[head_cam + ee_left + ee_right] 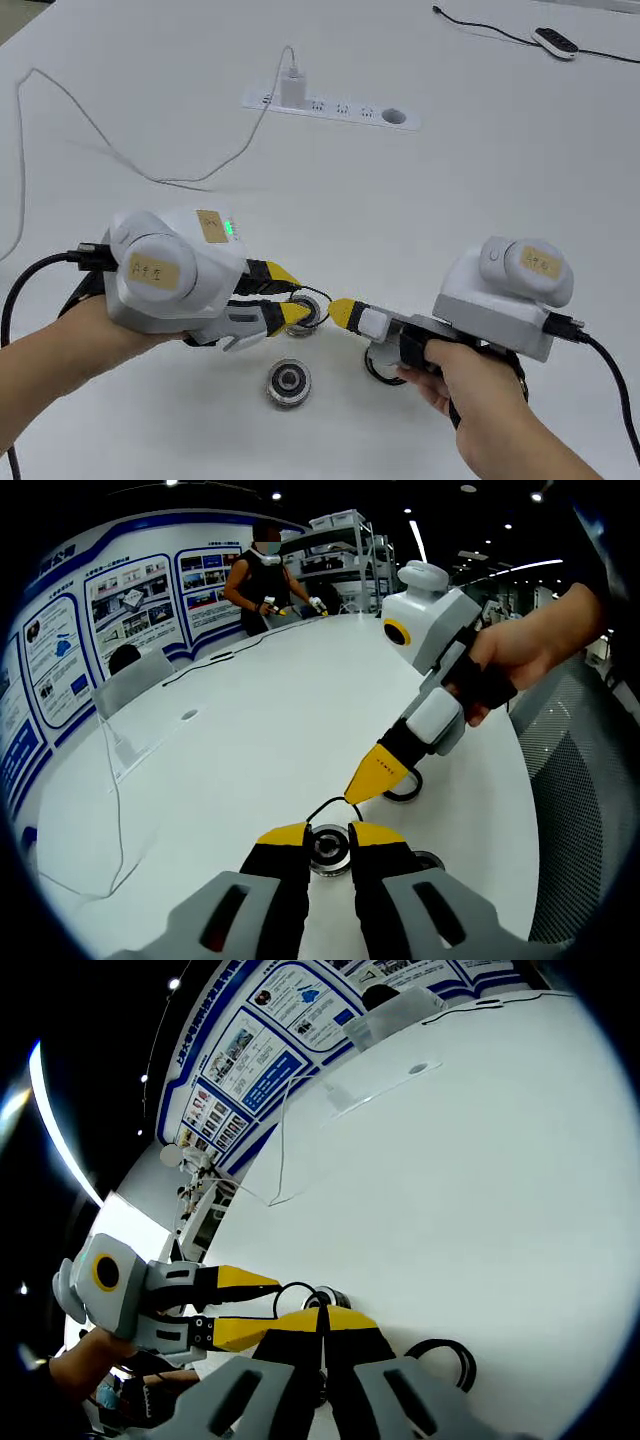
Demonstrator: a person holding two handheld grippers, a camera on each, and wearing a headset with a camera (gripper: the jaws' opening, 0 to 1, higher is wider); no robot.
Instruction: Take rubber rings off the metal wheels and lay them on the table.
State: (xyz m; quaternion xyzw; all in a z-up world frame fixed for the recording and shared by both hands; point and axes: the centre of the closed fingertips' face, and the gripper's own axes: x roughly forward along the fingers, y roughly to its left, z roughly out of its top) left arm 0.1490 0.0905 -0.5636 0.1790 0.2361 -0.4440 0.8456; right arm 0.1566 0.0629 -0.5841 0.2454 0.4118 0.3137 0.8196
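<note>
Left gripper (pixel 330 834): jaws clamped on a metal wheel (pixel 330 850), one yellow tip on each side. The wheel sits on the white table (pixel 250 730).

Right gripper (pixel 322 1318): my jaws are pressed together, pinching a thin rubber ring (pixel 326 802). The ring loops up from the clamped wheel's rim to my yellow tip. It is partly lifted, with its far end at the wheel.

A loose black ring (pixel 380 368) lies flat on the table, under the right gripper's body in the head view.

A second wheel (pixel 289 383) rests on the table nearer to me, apart from both grippers.

Far side of the table: a white power strip (pixel 330 108) with a charger plugged in and a grey cable (pixel 120 160) trailing left.
</note>
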